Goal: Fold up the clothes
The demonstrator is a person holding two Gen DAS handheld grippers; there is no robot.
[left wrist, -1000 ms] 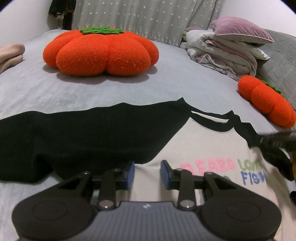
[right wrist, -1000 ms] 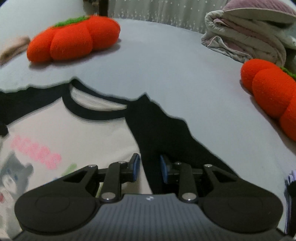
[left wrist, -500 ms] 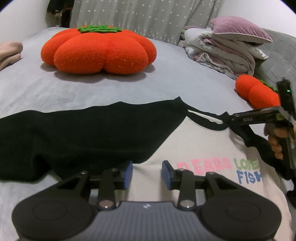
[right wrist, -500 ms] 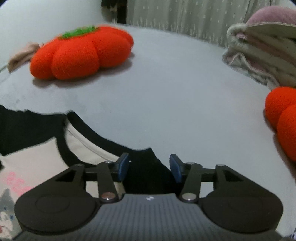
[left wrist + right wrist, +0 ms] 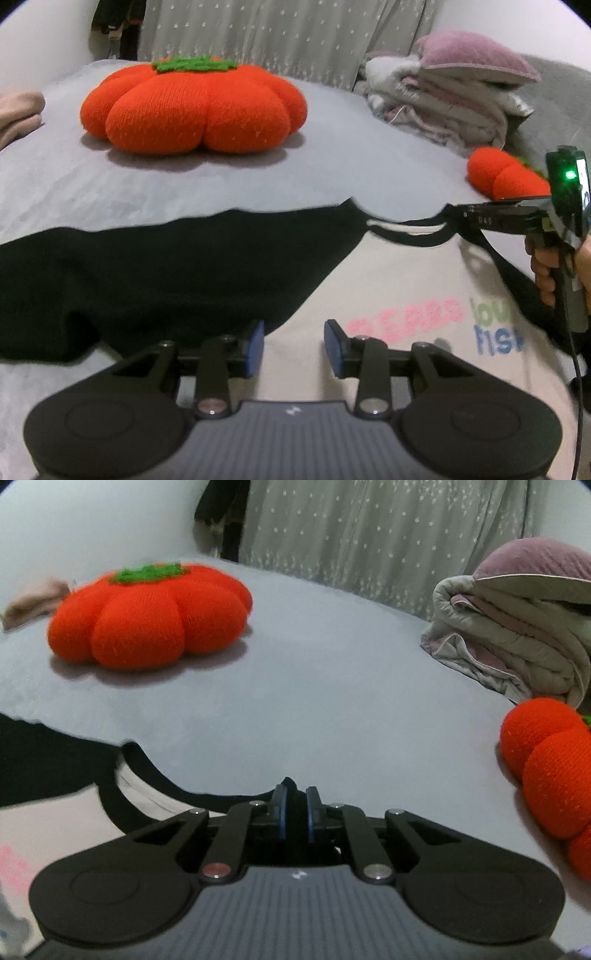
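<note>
A cream T-shirt (image 5: 388,280) with black sleeves and coloured lettering lies flat on the grey bed. My left gripper (image 5: 293,349) hovers open over the seam between the cream front and the black left sleeve (image 5: 166,266), with nothing pinched between its blue pads. My right gripper (image 5: 295,808) is closing its jaws on the shirt's black shoulder edge just right of the collar, and a small peak of black fabric sticks up between the pads. The left wrist view shows that right gripper (image 5: 448,214) at the collar, held by a person's hand (image 5: 543,273).
A large orange pumpkin cushion (image 5: 192,107) sits at the far left of the bed, a smaller one (image 5: 550,771) at the right edge. Folded bedding with a mauve pillow (image 5: 517,627) is stacked at the back right. A pink cloth (image 5: 18,114) lies far left.
My right gripper slid up the black sleeve to the shoulder by the collar, opened wider, then closed on the fabric edge. The left gripper kept still.
</note>
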